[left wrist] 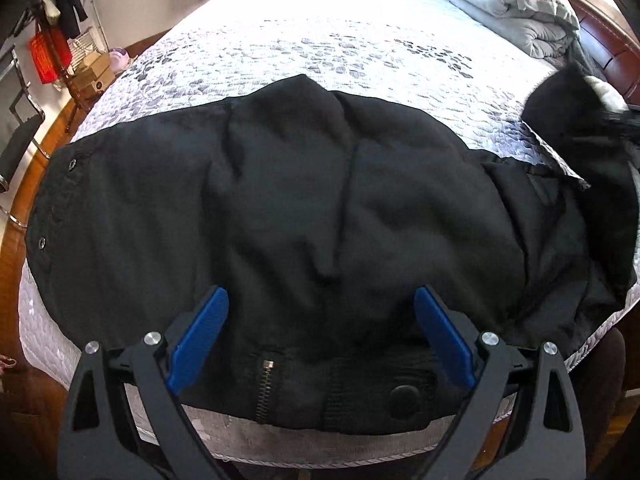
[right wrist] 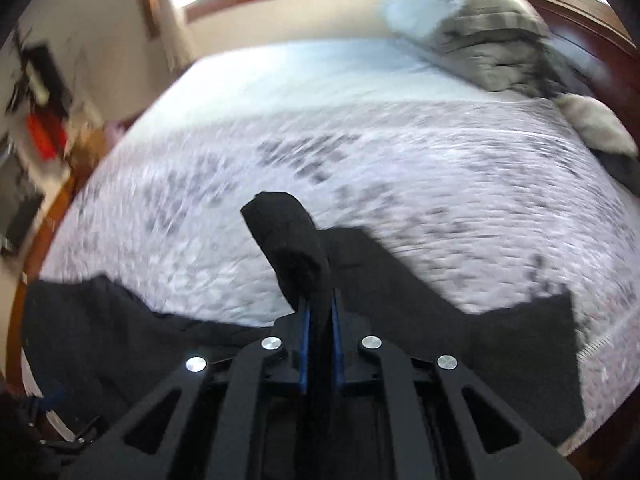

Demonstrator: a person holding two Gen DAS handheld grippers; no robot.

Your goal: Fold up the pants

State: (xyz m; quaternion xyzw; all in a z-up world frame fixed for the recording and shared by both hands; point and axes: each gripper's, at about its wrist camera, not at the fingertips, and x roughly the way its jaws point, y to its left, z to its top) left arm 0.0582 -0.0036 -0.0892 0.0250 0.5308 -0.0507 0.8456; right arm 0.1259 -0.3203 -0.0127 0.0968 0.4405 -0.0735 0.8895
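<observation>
pinching pants (right wrist: 296,248) fold, right tool (right wrist: 320,312); left tool (left wrist: 320,316) spread above waistband.

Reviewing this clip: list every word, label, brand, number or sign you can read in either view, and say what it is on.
None can be read in either view.
Cardboard boxes left of the bed: a dark round mark, too small to read.
Black pants: zipper, button and snaps show no legible marking.
Red basket: no text visible.
Right wrist view: blurred by motion, nothing legible.

Left gripper (left wrist: 322,320), right gripper (right wrist: 319,314): black linkage arms; blue jaws (silver pivot screws)
</observation>
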